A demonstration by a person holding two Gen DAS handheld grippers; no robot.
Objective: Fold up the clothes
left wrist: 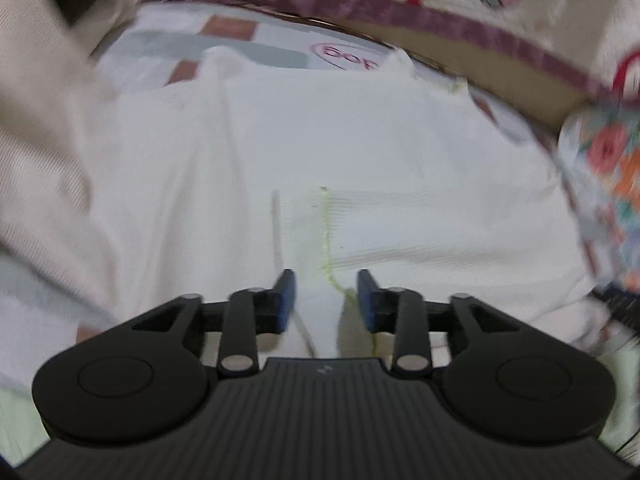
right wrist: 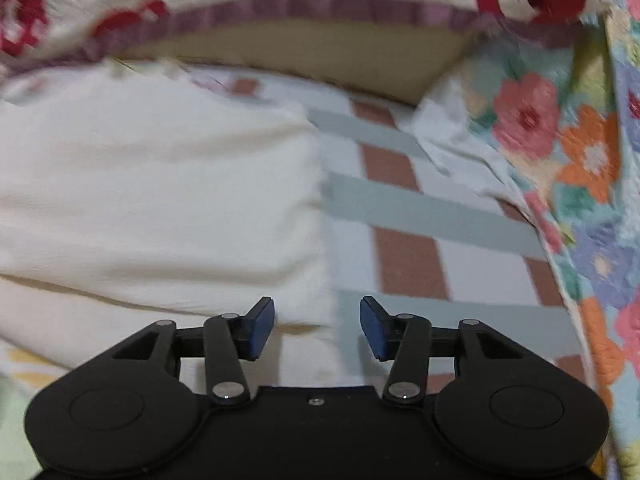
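Two claws were in view, both with jaws apart and gripping nothing. The left claw point(left wrist: 326, 296) hovered low-centre over a white garment point(left wrist: 320, 152) that filled mid-frame; a yellow-green stitch line point(left wrist: 326, 232) ran down between the blue pads point(left wrist: 287, 300). The right claw point(right wrist: 317, 328) sat bottom-centre over the right edge of the cream-white garment point(right wrist: 160, 192), which covered the left half on a checked bed sheet point(right wrist: 420, 208). A floral quilt point(right wrist: 580, 152) lay at right, a red-print blanket point(right wrist: 120, 20) along the top. Blurry.
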